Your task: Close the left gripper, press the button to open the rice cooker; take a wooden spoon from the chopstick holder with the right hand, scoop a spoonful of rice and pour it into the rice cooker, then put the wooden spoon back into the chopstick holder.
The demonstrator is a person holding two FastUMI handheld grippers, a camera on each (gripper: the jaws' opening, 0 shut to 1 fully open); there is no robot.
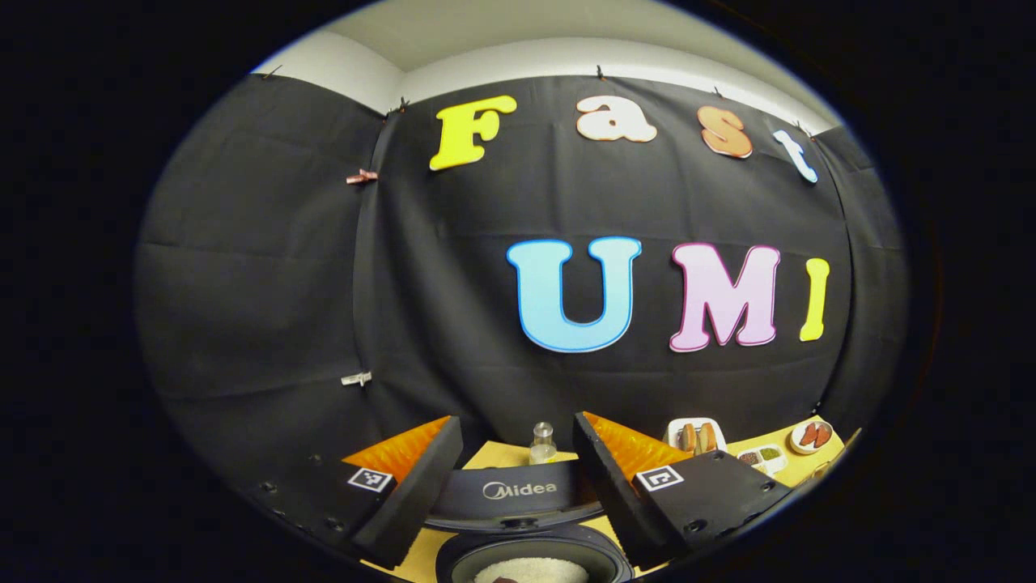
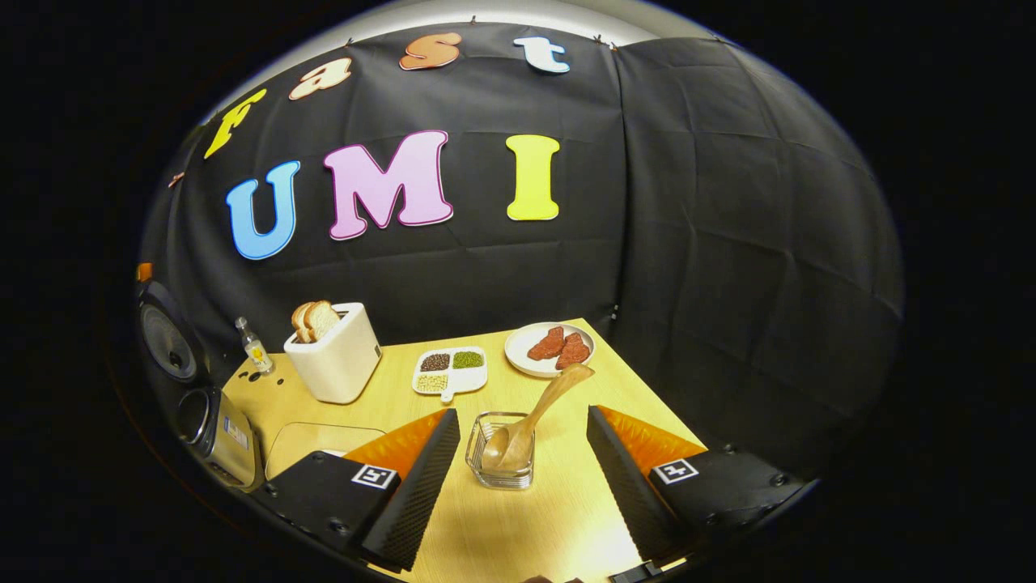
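The rice cooker (image 1: 530, 559) stands open just below my left gripper (image 1: 516, 425), its lid (image 1: 518, 494) raised and white rice (image 1: 530, 571) in the pot. The left gripper is open and holds nothing. In the right gripper view the glass chopstick holder (image 2: 502, 474) sits on the wooden table (image 2: 518, 534), with the wooden spoon (image 2: 550, 397) standing in it and leaning up to the right. My right gripper (image 2: 522, 414) is open, one finger on each side of the holder and a little short of it, not touching. The cooker's silver body (image 2: 218, 437) shows at the far left.
Behind the holder are a white toaster (image 2: 336, 356) with bread slices, a white divided dish (image 2: 449, 371) of grains, a plate (image 2: 522, 356) with red pieces and a small bottle (image 2: 255, 346). The table's right edge runs close to the black cloth wall.
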